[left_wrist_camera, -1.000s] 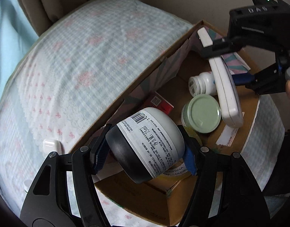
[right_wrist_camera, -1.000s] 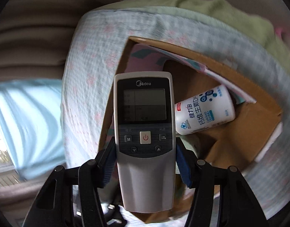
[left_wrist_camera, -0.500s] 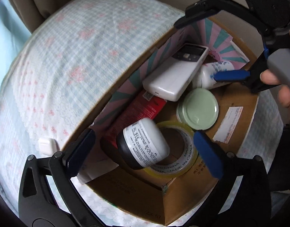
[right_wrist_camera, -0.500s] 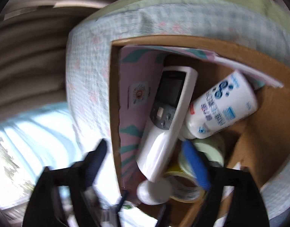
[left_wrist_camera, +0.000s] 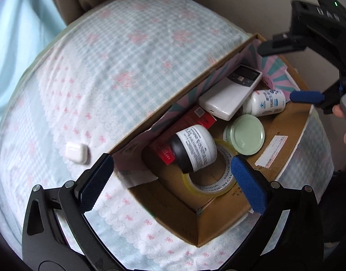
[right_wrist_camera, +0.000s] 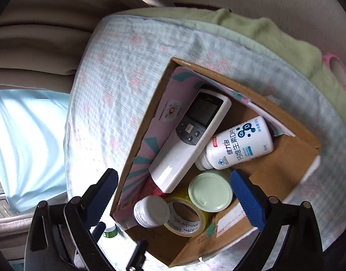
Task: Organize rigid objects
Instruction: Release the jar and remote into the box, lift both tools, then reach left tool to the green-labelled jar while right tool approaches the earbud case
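An open cardboard box (left_wrist_camera: pixel 218 225) (right_wrist_camera: pixel 191 248) sits on a checked bed cover. Inside it, a white remote (left_wrist_camera: pixel 229 92) (right_wrist_camera: pixel 191 142) leans on the patterned wall beside a white supplement bottle (left_wrist_camera: pixel 265 102) (right_wrist_camera: pixel 238 144). A black jar with a white label (left_wrist_camera: pixel 193 151) (right_wrist_camera: pixel 151 211) lies on a tape roll (left_wrist_camera: pixel 209 187) (right_wrist_camera: pixel 186 221), next to a green-lidded jar (left_wrist_camera: pixel 245 134) (right_wrist_camera: pixel 210 192) and a red box (left_wrist_camera: pixel 186 126). My left gripper (left_wrist_camera: pixel 173 180) hangs open above the near corner, holding nothing. My right gripper (right_wrist_camera: pixel 175 192) (left_wrist_camera: pixel 290 72) is open above the far end, also holding nothing.
A white earbud case (left_wrist_camera: pixel 76 152) lies on the cover left of the box. A green towel (right_wrist_camera: pixel 263 33) and a pink ring (right_wrist_camera: pixel 337 70) lie beyond the bed's far edge. A small green-capped item (right_wrist_camera: pixel 109 231) sits near the box. Beige curtains hang behind.
Both grippers opened and rose. The left one released the labelled jar, which now rests on the tape roll. The right one released the remote, which now lies in the box.
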